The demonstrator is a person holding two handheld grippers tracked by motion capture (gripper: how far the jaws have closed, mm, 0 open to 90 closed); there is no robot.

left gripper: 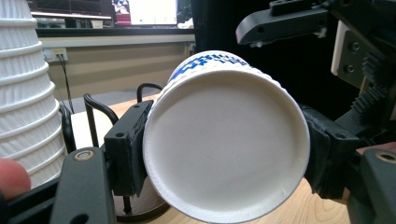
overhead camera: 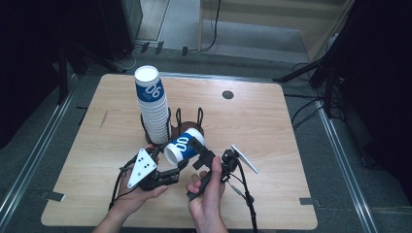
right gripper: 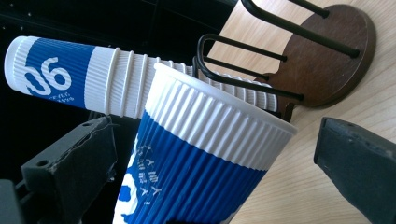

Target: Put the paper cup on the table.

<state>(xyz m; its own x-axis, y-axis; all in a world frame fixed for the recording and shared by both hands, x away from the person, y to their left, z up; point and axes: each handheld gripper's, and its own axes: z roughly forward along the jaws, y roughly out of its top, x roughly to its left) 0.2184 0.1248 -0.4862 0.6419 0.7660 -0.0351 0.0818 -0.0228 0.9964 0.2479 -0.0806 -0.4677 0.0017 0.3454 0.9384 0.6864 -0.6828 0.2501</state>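
A blue-and-white ribbed paper cup (overhead camera: 182, 145) lies on its side above the table, its white bottom (left gripper: 224, 140) facing the left gripper's camera. My left gripper (overhead camera: 170, 156) is shut on it, and its black pads (left gripper: 128, 149) press on both sides of the base. My right gripper (overhead camera: 200, 150) comes at the cup's rim end. In the right gripper view the cup (right gripper: 201, 163) stands between the jaws with a gap on each side, so that gripper (right gripper: 215, 172) is open. A tall stack of the same cups (overhead camera: 153, 107) stands in a black wire holder (overhead camera: 199, 116).
The holder's round brown base (right gripper: 327, 60) has free wire loops beside the stack (right gripper: 93, 79). A dark round grommet (overhead camera: 228, 94) sits in the wooden table (overhead camera: 272, 126) at the back. Cables trail from both grippers toward the front edge.
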